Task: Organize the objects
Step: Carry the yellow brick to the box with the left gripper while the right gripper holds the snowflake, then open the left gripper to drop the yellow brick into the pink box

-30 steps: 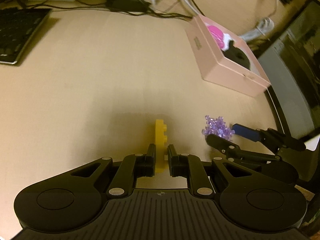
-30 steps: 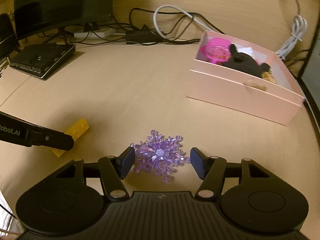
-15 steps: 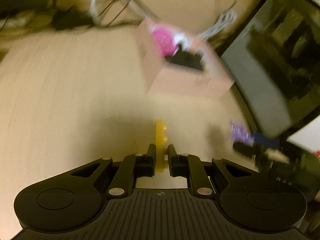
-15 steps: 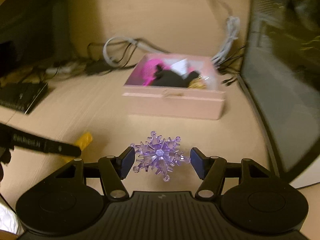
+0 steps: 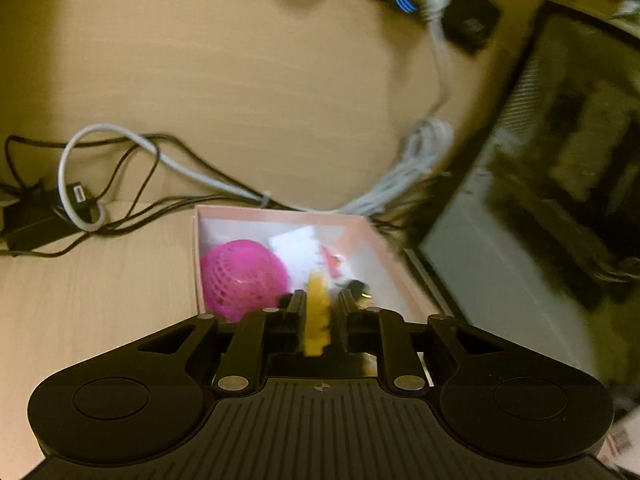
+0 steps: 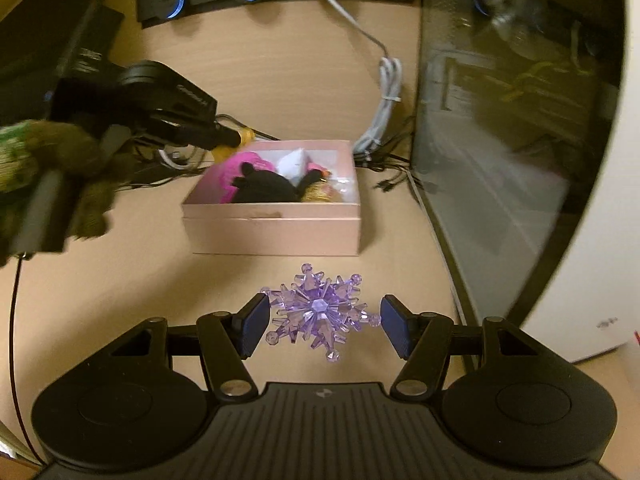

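Right gripper (image 6: 320, 322) pinching the purple snowflake (image 6: 318, 310) between its blue pads, lifted above the table (image 6: 120, 280), in front of the pink box (image 6: 272, 232), left gripper (image 5: 319, 310) pressed on the yellow block (image 5: 317, 312), over the box's open top, pink mesh ball (image 5: 242, 278) inside.

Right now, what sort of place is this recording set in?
Most likely a home or office computer desk: a wooden desk with a large monitor on the right, tangled cables along the back, and a pink box holding small things.
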